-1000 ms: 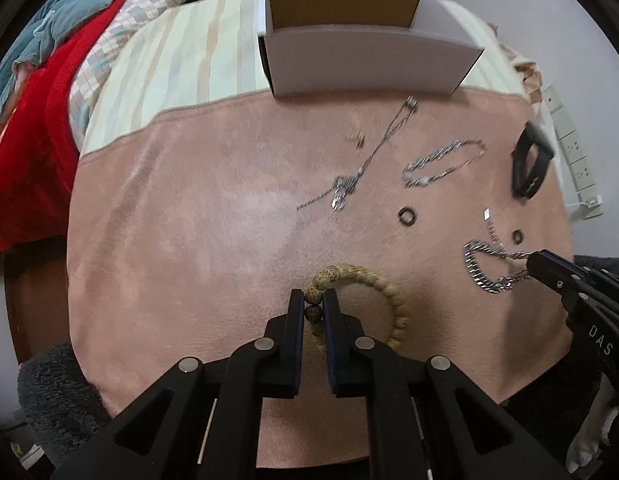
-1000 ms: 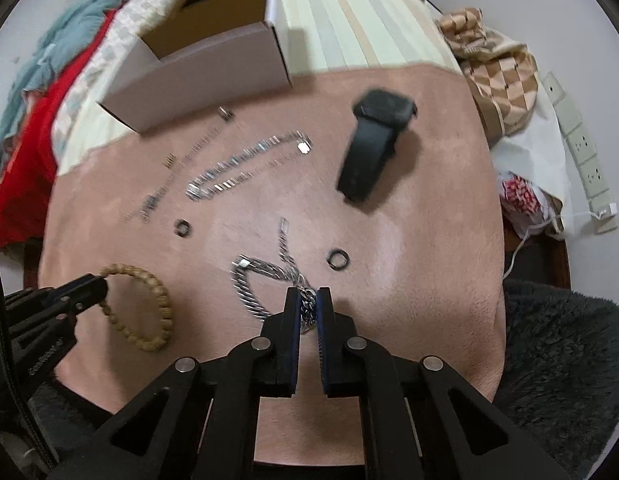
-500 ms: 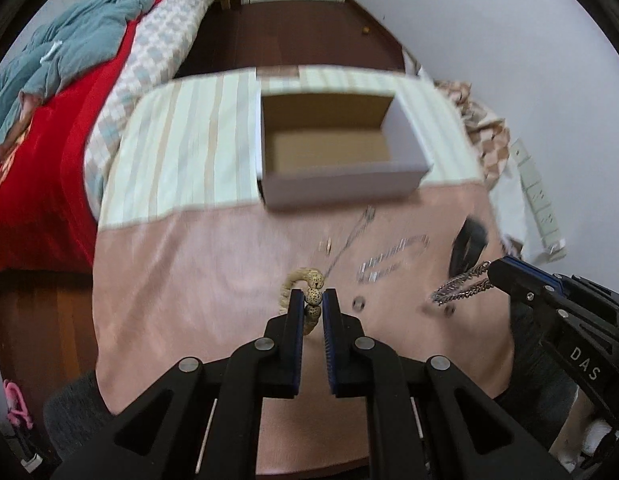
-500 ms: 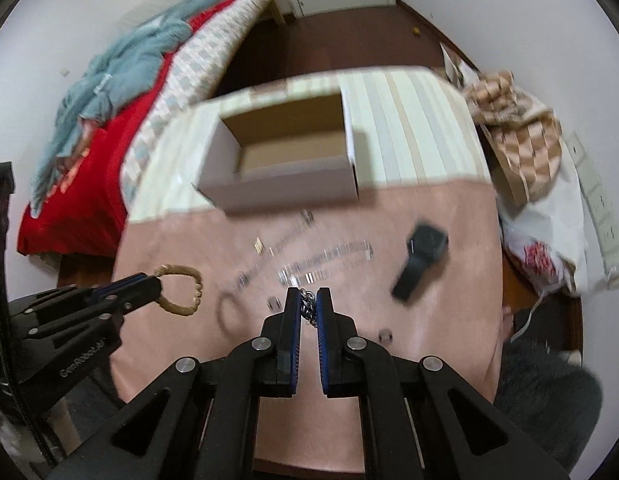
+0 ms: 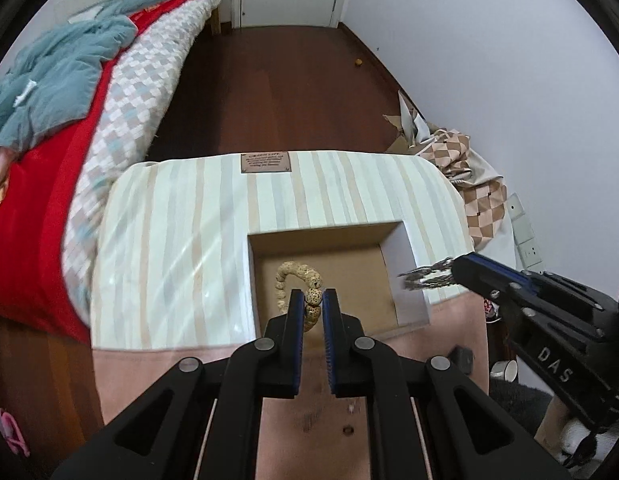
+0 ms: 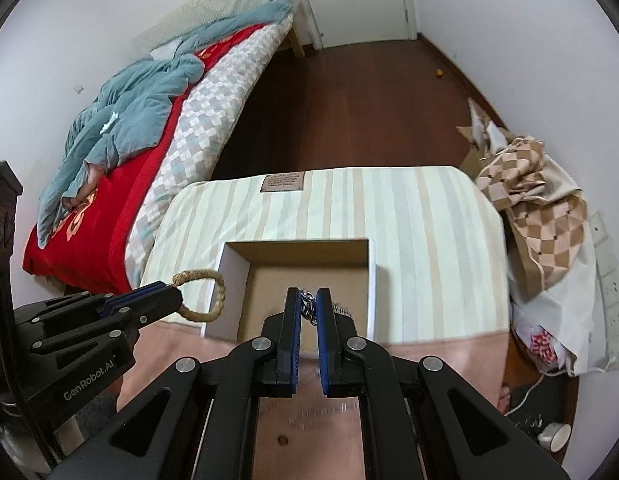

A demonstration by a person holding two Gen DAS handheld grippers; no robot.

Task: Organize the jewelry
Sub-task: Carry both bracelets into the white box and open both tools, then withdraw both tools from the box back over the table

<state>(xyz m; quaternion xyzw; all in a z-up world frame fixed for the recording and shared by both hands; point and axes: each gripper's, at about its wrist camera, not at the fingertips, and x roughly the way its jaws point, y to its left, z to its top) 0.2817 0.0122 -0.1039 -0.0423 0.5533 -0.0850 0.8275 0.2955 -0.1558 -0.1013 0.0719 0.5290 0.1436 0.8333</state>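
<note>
While bench (image 5: 157,248) (striped cloth) carries open cardboard box (image 5: 405,264), left gripper (image 5: 312,308) fingers pinch bead bracelet (image 5: 297,280) above box; right gripper (image 6: 308,308) fingers clamp metal chain (image 6: 308,306) over box interior.

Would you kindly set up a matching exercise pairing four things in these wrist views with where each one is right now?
Things:
1. beaded bracelet
2. silver chain
3. cardboard box
4. white cup

Places:
A. on the floor at the lower right
B. pinched in the left claw
C. on the striped cloth, open side up
D. pinched in the right claw

Pairs: 1-B, 2-D, 3-C, 4-A
</note>
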